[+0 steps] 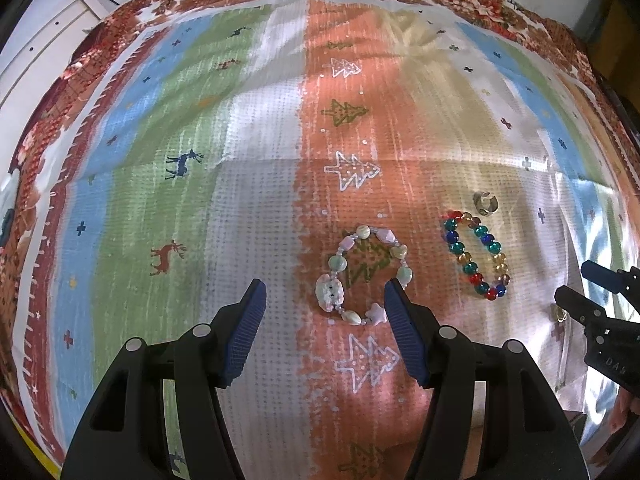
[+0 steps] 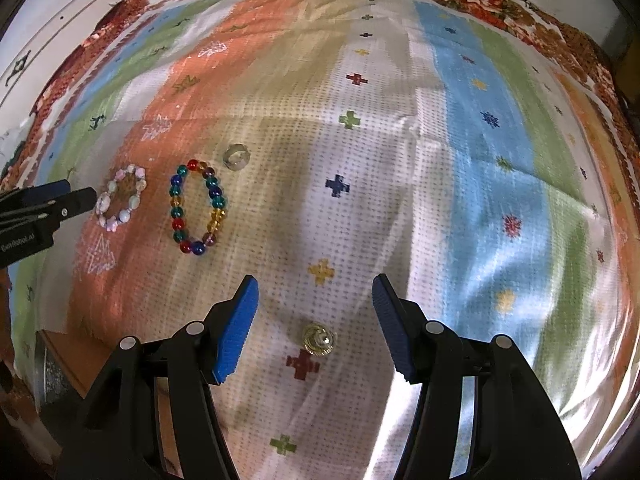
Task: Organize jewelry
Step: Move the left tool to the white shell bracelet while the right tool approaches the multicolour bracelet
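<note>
A pastel stone bracelet lies on the patterned cloth. My left gripper is open and empty, its right finger beside the bracelet's right edge. A multicoloured glass bead bracelet lies to its right. A silver ring sits just beyond it. A small gold ring lies between the fingers of my right gripper, which is open and empty. The right gripper also shows at the right edge of the left wrist view.
The striped cloth with deer, tree and cross motifs covers the table. A floral cloth borders it at the back. A white cabinet stands at the far left. A wooden edge shows at the lower left.
</note>
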A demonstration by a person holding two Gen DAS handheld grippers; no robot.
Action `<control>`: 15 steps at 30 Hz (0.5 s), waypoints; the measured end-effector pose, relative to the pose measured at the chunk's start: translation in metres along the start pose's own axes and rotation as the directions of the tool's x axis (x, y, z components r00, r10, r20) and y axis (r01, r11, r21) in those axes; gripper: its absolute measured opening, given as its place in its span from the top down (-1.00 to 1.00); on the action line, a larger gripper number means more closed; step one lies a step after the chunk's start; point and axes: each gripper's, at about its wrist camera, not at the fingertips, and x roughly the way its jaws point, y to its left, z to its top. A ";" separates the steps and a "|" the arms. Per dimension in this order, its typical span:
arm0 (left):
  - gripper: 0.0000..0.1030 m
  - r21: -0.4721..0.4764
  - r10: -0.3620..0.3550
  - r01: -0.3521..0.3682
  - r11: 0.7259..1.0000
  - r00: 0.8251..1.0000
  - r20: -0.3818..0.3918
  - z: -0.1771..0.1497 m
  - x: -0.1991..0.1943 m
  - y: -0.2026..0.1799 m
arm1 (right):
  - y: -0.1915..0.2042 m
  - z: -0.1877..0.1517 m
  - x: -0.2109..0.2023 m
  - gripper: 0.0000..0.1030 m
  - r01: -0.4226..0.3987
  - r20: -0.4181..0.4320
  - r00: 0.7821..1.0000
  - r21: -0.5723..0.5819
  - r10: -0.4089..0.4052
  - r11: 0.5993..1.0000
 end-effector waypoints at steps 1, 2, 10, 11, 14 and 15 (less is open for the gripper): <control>-0.19 0.002 0.001 -0.001 1.000 1.000 -0.002 0.000 0.001 0.000 | 0.001 0.001 0.001 -0.15 -0.007 -0.001 1.000 0.001 0.007 1.000; -0.19 0.003 0.003 -0.003 1.000 1.000 -0.005 0.000 0.003 0.000 | 0.002 0.003 0.002 -0.15 -0.011 -0.001 1.000 0.001 0.011 1.000; -0.19 0.006 0.004 -0.004 1.000 1.000 -0.021 0.001 0.010 0.001 | 0.007 0.015 0.007 -0.15 -0.042 0.010 0.999 0.013 0.042 0.999; -0.19 0.008 0.004 -0.004 1.000 1.000 -0.022 0.001 0.011 0.000 | 0.007 0.016 0.008 -0.15 -0.049 0.008 0.999 0.016 0.049 0.999; -0.19 0.012 0.005 -0.005 1.000 1.000 -0.028 0.001 0.013 -0.001 | 0.010 0.021 0.012 -0.15 -0.066 0.004 0.998 0.016 0.066 0.998; -0.19 0.013 0.005 -0.005 1.000 1.000 -0.030 0.001 0.014 -0.001 | 0.011 0.022 0.015 -0.15 -0.071 0.001 0.997 0.013 0.071 0.997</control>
